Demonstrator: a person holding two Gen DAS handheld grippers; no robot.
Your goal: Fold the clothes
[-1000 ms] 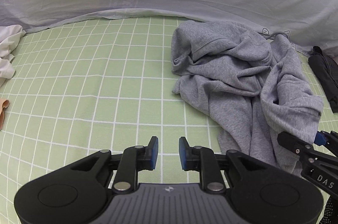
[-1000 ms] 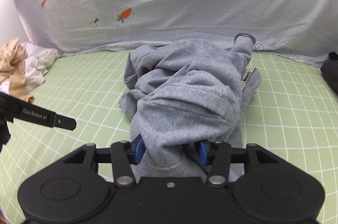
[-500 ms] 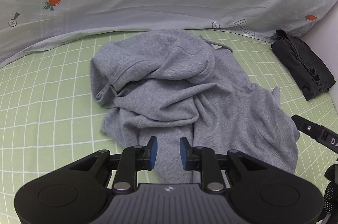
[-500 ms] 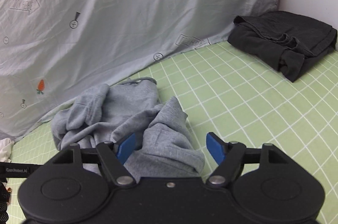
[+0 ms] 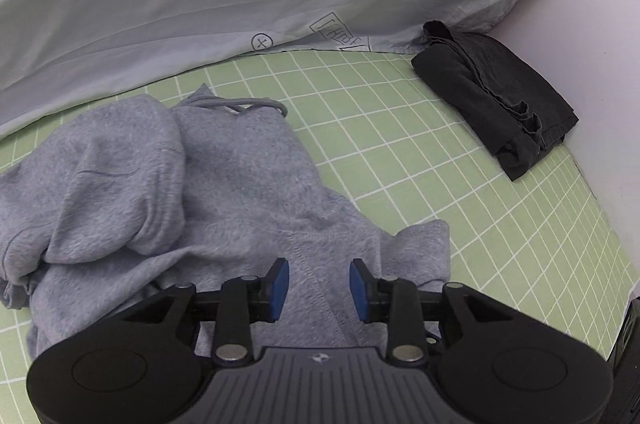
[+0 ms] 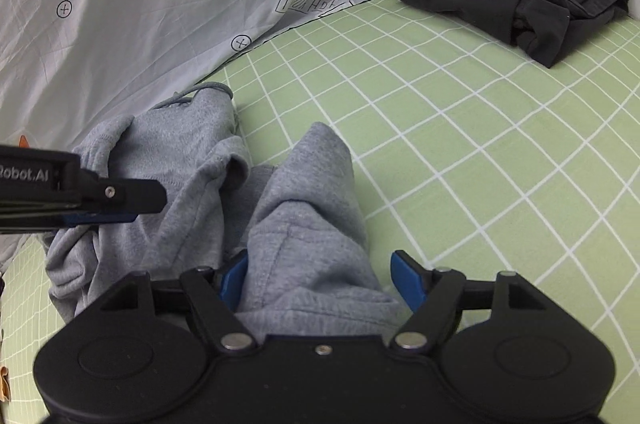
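Sweatshirt [image 6: 304, 224] lies bunched between right claw's [image 6: 320, 280] spread blue pads.

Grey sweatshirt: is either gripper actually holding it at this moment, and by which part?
Neither. The right gripper stands open around a raised fold of the grey sweatshirt; the left gripper is opening above the fabric, its pads not pressing.

Lighting even and soft; shadows faint. Both views sharp, no glare. Fisheye bending strong at edges, corners vignetted black.
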